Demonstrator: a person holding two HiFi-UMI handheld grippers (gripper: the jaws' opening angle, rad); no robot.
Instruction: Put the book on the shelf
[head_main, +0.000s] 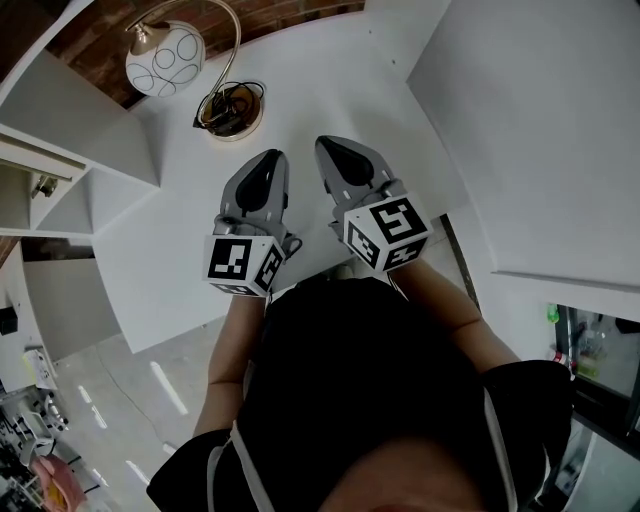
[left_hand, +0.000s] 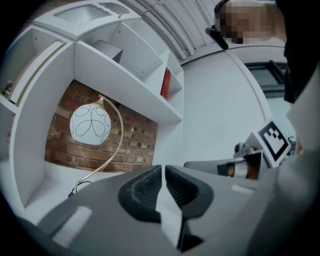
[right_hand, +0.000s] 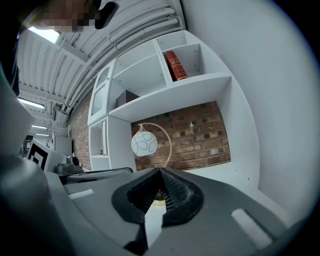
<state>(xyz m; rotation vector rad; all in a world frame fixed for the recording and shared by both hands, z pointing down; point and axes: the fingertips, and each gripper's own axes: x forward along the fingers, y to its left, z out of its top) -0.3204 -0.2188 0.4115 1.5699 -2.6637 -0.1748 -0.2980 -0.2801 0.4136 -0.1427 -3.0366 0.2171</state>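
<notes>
Book (right_hand: 175, 65) stood in the upper right compartment of the shelf (right_hand: 200, 84), far above the lamp (right_hand: 144, 143), your left gripper (head_main: 268, 160) and right gripper (head_main: 335, 150) lay level, side by side over the white desk (head_main: 180, 250), both pairs of jaws pressed together, nothing between them.

Head view dim, gripper views brighter w/ ceiling strip light (right_hand: 42, 34) glare, fisheye warp, dark corners

Red book (right_hand: 175, 65) with gold marks on the spine, closed, standing on end, slightly tilted, leaning against the left divider of the upper right compartment, high on the white shelf (right_hand: 175, 94)
</notes>
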